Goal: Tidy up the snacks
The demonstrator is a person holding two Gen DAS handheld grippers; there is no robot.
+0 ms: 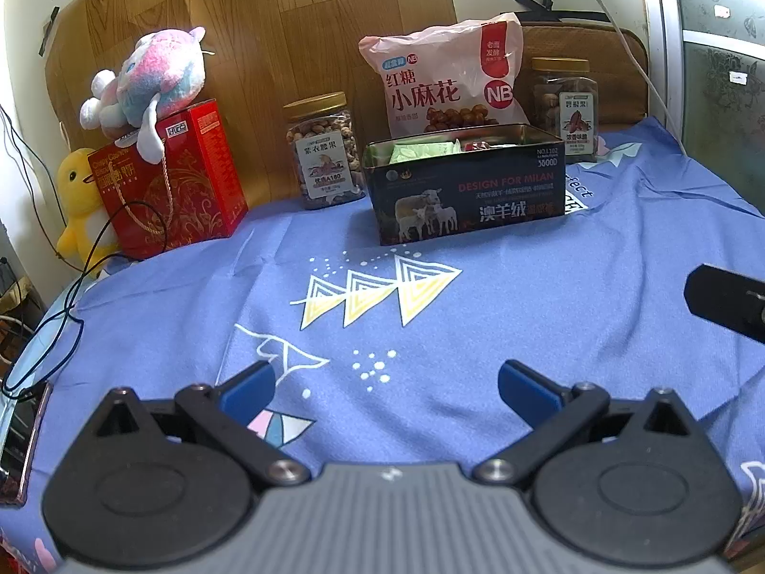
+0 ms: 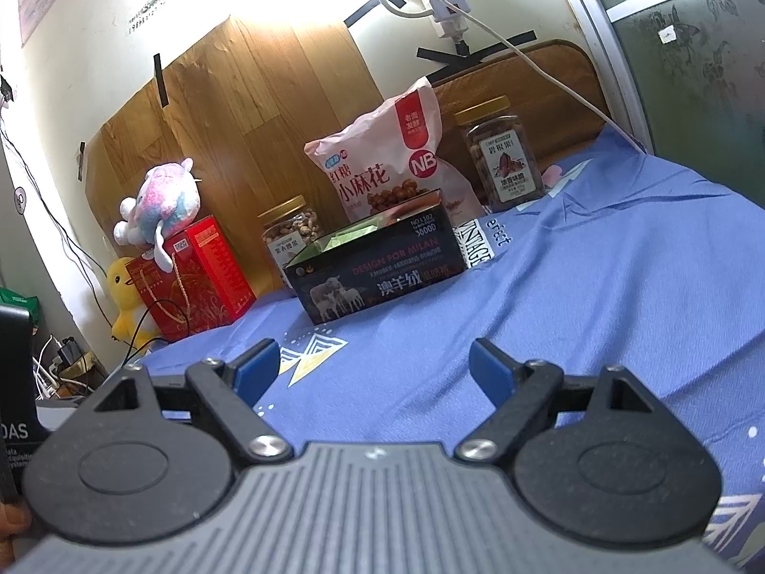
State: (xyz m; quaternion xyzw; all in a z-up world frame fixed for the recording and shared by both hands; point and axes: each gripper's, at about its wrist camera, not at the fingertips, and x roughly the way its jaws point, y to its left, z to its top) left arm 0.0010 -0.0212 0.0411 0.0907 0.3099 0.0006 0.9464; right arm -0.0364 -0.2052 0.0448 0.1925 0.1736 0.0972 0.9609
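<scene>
While both tools hang idle above the near part of the table (image 1: pixel 478 296), nothing has been picked up, so this looks like either the very start of the tidying or a pause between items. The left tool (image 1: pixel 386 390) has its blue pads spread wide with only the blue cloth between them; the right tool (image 2: pixel 374 373) stands just as wide and equally empty.

The snacks all sit along the far edge of the table. A dark open tin (image 1: pixel 466 186) stands at the middle of that edge, slightly forward of the rest, and holds a pale green packet and something red; how full it is I cannot tell. Just behind it leans a pink snack bag (image 1: pixel 444 81), upright against the wooden board. A gold-lidded jar of nuts (image 1: pixel 324 150) stands just left of the tin, lid on, and a second lidded jar (image 1: pixel 566 110) stands at the tin's right rear. Toward the far left corner a red gift box (image 1: pixel 174 182) carries a plush toy (image 1: pixel 153 79), with a yellow duck toy (image 1: pixel 79 201) beside it.

The cloth in front of the tin is bare, so loose snacks may already be inside. The next move probably calls for reaching forward across the table to a jar or the bag, approaching wide enough to span it.
</scene>
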